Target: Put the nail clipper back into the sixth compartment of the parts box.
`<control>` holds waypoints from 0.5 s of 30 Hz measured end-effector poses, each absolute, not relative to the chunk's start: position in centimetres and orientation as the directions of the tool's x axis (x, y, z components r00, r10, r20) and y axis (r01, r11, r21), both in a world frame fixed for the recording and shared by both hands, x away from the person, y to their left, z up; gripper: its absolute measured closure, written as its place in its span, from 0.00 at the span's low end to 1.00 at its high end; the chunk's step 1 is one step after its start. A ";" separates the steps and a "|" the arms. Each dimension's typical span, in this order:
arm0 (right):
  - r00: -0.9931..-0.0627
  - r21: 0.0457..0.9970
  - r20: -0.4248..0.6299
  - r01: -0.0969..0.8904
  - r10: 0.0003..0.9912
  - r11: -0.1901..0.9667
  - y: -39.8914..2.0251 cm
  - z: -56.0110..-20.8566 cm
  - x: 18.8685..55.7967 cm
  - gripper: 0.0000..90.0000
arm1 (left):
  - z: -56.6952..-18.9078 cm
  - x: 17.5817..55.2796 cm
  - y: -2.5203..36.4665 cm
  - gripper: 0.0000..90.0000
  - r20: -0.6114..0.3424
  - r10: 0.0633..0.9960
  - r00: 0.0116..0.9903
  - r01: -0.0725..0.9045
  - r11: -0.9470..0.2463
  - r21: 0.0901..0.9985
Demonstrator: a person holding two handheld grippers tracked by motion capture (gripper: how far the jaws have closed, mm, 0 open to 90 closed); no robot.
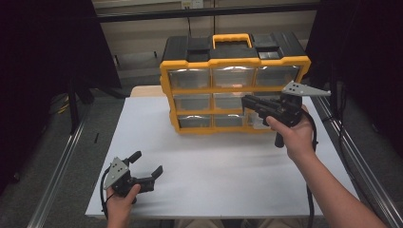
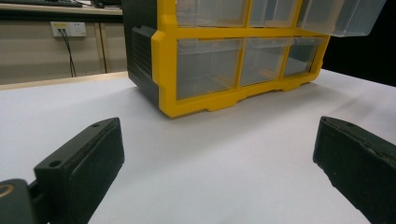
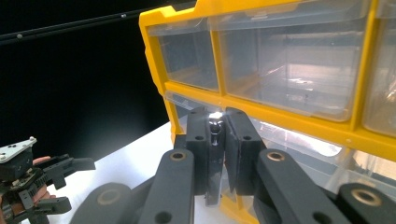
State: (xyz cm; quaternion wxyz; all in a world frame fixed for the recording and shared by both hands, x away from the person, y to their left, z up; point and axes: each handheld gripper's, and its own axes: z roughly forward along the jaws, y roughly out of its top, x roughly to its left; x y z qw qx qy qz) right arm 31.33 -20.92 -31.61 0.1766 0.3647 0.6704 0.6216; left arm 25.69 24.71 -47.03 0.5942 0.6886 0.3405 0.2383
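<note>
Drawer-pull step in hand: your right claw [image 3: 216, 135] is clenched on the thin front lip of a clear plastic drawer [image 3: 299, 142] in the yellow-and-black plastic drawer organiser [image 1: 233, 85], middle row, right-hand column as the high view shows it. In the right gripper view the jaws are pinched nearly together with only the glinting lip edge between them, and the drawer body runs off ahead of and beside the claw. In the left gripper view that drawer [image 2: 343, 16] already juts out from the yellow frame, so I judge the pull partly done. Your left claw [image 1: 148, 167] is released, jaws wide apart with nothing between, resting low on the white counter [image 1: 214, 166], well apart from the organiser ahead of it. Next move likely: draw the right claw straight back toward you, level, keeping the pinch firm, as the lip is thin and could slip. Brace the organiser with the left claw if the box starts sliding.
</note>
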 end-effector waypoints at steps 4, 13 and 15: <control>-0.667 0.964 0.210 0.262 0.714 -0.039 -21.3 -31.4 31.4 0.91 | -47.0 25.7 24.7 0.02 -0.077 0.753 0.654 0.186 -0.062 0.981; -0.655 0.967 0.202 0.252 0.728 -0.041 -22.0 -31.0 31.5 0.91 | -47.0 25.7 24.7 0.02 -0.076 0.754 0.653 0.186 -0.063 0.980; -0.653 0.968 0.199 0.249 0.730 -0.041 -22.0 -30.8 31.5 0.91 | -47.0 25.7 24.7 0.02 -0.076 0.753 0.653 0.186 -0.062 0.981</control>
